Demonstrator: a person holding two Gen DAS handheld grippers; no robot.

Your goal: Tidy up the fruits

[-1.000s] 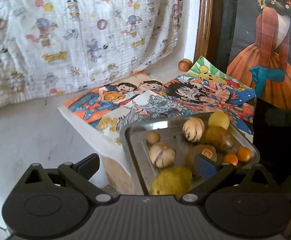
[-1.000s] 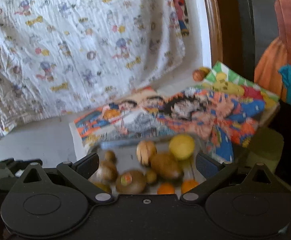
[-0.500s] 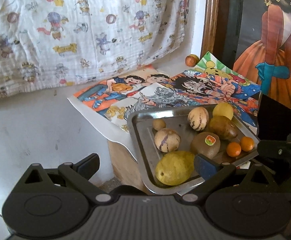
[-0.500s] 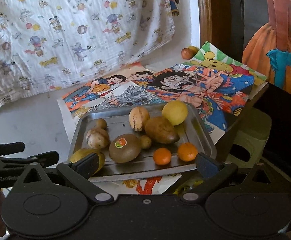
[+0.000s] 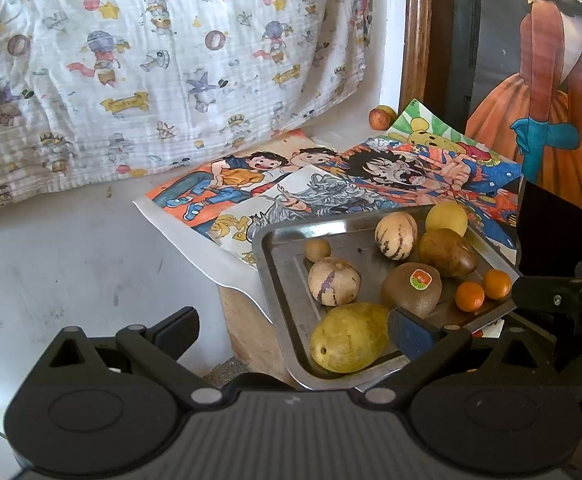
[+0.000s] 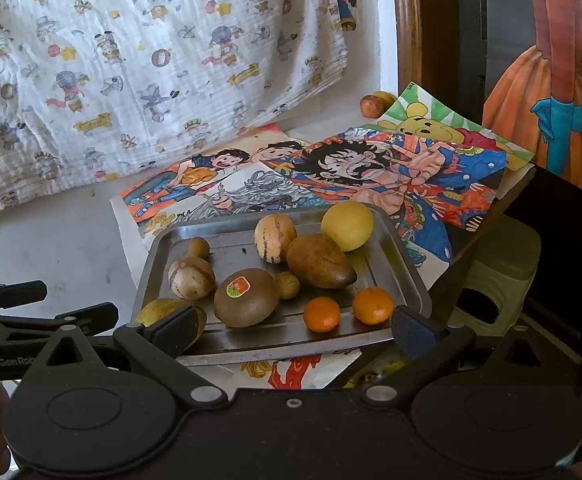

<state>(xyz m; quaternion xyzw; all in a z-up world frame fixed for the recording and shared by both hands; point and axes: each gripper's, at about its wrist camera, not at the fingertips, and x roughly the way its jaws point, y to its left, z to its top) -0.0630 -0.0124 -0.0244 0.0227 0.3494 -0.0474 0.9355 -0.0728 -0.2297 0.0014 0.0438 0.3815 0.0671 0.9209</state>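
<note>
Grippers, left (image 5: 291,330) and right (image 6: 291,326), both spread empty: centre on one orange (image 6: 321,314) at tray (image 6: 407,268) front edge.

Tray (image 6: 405,276): you see brushed metal, dully reflective, ribbed floor.
Kiwi (image 6: 247,298): matt brown skin under a glossy sticker.
Mandarins (image 6: 321,314): smooth, slightly shiny peel.
Posters (image 5: 375,184): your surface is coloured paper, matt.
Blanket (image 5: 163,68): crinkled printed cloth.
Frame (image 5: 414,36): varnished wood, glossy.
</note>
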